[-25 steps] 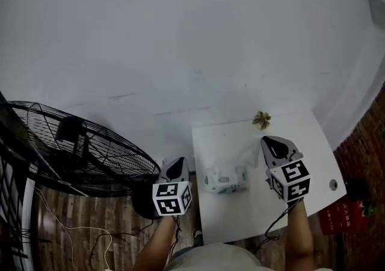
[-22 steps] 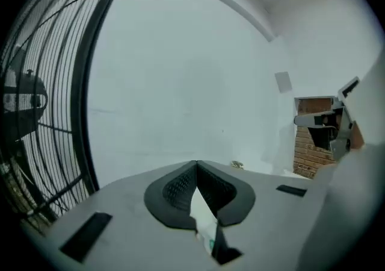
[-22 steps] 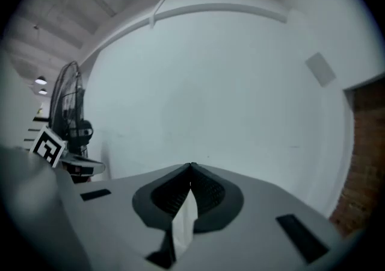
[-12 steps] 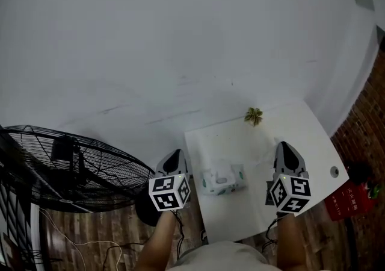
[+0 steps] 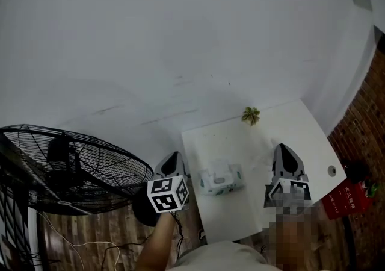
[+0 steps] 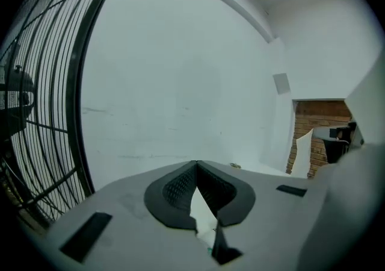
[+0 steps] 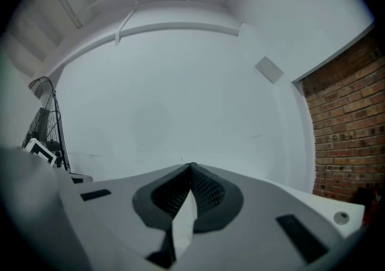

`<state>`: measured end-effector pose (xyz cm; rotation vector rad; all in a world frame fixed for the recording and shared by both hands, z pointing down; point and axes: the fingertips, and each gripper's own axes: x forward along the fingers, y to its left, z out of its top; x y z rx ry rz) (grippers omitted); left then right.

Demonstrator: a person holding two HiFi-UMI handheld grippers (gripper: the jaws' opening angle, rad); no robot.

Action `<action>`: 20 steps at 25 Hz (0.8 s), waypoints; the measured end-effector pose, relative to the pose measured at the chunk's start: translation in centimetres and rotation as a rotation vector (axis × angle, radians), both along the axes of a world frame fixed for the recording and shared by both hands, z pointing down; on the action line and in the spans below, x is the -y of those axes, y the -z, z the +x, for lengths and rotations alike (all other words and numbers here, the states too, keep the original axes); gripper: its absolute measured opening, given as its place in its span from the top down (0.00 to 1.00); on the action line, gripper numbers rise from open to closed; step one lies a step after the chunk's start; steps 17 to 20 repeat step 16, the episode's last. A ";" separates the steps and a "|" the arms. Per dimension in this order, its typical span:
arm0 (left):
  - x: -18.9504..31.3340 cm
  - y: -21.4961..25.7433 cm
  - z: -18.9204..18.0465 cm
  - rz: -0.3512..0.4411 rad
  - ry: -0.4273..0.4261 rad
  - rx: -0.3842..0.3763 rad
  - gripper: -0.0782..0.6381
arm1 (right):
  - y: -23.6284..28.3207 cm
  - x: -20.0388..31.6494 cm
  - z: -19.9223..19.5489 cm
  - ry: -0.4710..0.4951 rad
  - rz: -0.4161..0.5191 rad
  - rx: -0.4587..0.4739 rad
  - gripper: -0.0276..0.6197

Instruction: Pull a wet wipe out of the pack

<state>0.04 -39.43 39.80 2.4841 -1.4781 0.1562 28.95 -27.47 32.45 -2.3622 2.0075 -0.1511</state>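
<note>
The wet wipe pack (image 5: 221, 178), white with green print, lies near the front left of the small white table (image 5: 307, 137). Its lid area faces up; I cannot tell whether a wipe sticks out. My left gripper (image 5: 174, 156) hovers just off the table's left edge, left of the pack and apart from it. My right gripper (image 5: 283, 147) is over the table, right of the pack. Both are shut with nothing in them: the jaws meet at the tips in the left gripper view (image 6: 196, 163) and in the right gripper view (image 7: 191, 166). Both cameras face the white wall.
A large black floor fan (image 5: 72, 164) stands left of the table, close to my left gripper. A small green plant (image 5: 251, 115) sits at the table's far edge, a round hole (image 5: 331, 171) near its right edge. Brick wall and a red object (image 5: 346, 196) are at right.
My right gripper has drawn back toward the table's front edge and away from the pack. The head view has tilted up a little. The left gripper and the pack have kept their places.
</note>
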 end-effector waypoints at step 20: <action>-1.1 -1.0 -1.3 -0.009 0.002 0.010 0.89 | 1.4 -0.9 -0.7 -0.005 0.051 0.008 0.96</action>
